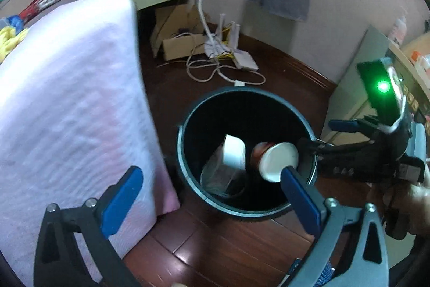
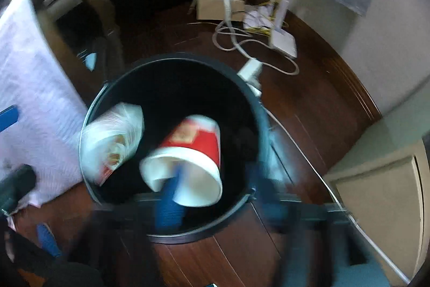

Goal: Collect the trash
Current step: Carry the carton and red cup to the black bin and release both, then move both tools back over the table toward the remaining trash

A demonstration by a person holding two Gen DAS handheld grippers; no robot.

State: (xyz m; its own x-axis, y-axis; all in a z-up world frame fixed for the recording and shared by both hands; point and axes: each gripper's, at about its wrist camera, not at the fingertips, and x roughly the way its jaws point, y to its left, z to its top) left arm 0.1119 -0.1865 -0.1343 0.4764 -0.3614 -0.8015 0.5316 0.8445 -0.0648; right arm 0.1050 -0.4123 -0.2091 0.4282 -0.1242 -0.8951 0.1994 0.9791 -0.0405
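A red and white paper cup [image 2: 192, 160] sits tilted over the open black bin [image 2: 172, 66], its mouth facing the right gripper [image 2: 215, 195]. One blue finger [image 2: 170, 195] reaches into the cup's mouth; motion blur hides whether the jaws clamp it. Just left of the cup, inside the bin, lies a crumpled plastic bag [image 2: 113, 139]. The left gripper [image 1: 209, 195] hangs spread wide and empty above the bin's near rim. Left of it stands a pink padded block [image 1: 70, 98]; ahead, white cables [image 1: 223, 69] lie on the wooden floor [image 1: 215, 246].
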